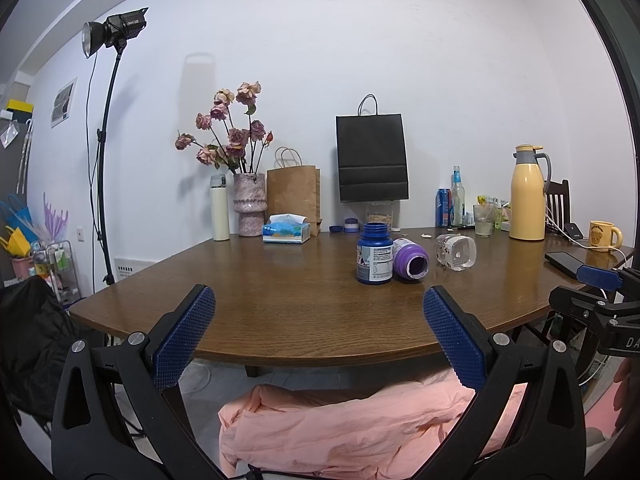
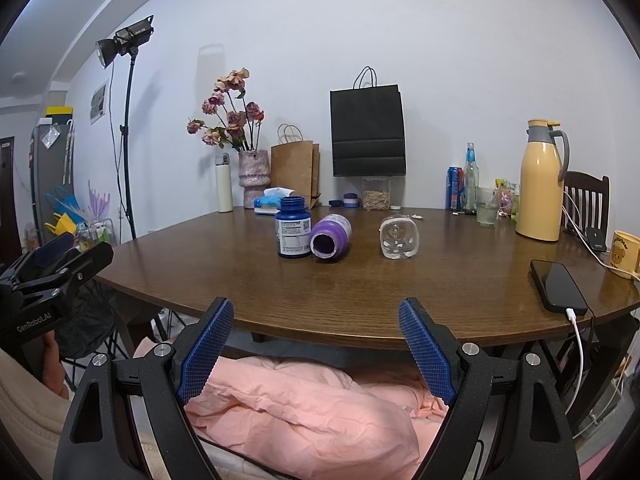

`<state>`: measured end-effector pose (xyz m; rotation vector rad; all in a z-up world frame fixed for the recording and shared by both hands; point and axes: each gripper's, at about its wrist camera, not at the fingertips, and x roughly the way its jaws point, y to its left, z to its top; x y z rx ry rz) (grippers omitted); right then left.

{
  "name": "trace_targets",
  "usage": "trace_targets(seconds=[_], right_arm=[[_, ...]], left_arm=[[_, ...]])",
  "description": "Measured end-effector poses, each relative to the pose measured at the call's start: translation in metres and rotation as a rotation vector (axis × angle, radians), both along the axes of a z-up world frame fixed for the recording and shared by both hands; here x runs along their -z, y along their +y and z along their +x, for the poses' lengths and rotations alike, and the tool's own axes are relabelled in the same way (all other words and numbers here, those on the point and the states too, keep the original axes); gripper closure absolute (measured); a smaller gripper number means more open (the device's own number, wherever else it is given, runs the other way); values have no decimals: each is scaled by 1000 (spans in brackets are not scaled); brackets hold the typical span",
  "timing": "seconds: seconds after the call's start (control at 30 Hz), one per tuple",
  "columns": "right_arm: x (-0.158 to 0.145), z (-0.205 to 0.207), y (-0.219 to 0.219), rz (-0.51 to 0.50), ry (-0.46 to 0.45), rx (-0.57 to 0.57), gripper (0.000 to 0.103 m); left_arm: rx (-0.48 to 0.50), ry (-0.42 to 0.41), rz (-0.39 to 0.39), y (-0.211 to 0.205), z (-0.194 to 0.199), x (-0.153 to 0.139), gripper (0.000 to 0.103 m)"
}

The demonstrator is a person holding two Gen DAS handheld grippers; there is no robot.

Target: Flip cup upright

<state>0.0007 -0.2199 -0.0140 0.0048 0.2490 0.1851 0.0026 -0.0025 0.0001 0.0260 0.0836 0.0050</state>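
Observation:
A clear glass cup [image 1: 456, 252] lies on its side on the brown table [image 1: 280, 304], right of centre; it also shows in the right wrist view [image 2: 399, 237]. A purple bottle [image 1: 410, 259] lies on its side, touching an upright blue bottle [image 1: 375, 254]; both show in the right wrist view, purple [image 2: 330, 237] and blue [image 2: 293, 227]. My left gripper [image 1: 318, 312] is open and empty, held at the table's near edge. My right gripper [image 2: 316, 322] is open and empty, also at the near edge, well short of the cup.
A black phone [image 2: 558, 285] on a white cable lies at the right edge. A yellow jug [image 2: 540, 180], yellow mug [image 2: 624, 254], bottles, paper bags [image 2: 367, 130], a flower vase [image 2: 253, 174] and tissue box [image 1: 286, 233] line the back. Pink fabric [image 2: 304, 404] lies below.

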Motion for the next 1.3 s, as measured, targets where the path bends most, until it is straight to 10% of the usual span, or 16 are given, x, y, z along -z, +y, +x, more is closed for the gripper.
trace_targets(seconds=[0.77,1.3], right_arm=[[-32,118,5,-14,5,71,14],[-25,291,28,41,437,22,14]], left_arm=[[-23,-34,-85,4,111,-21,0],[153,349,17,-7,217,-14,0]])
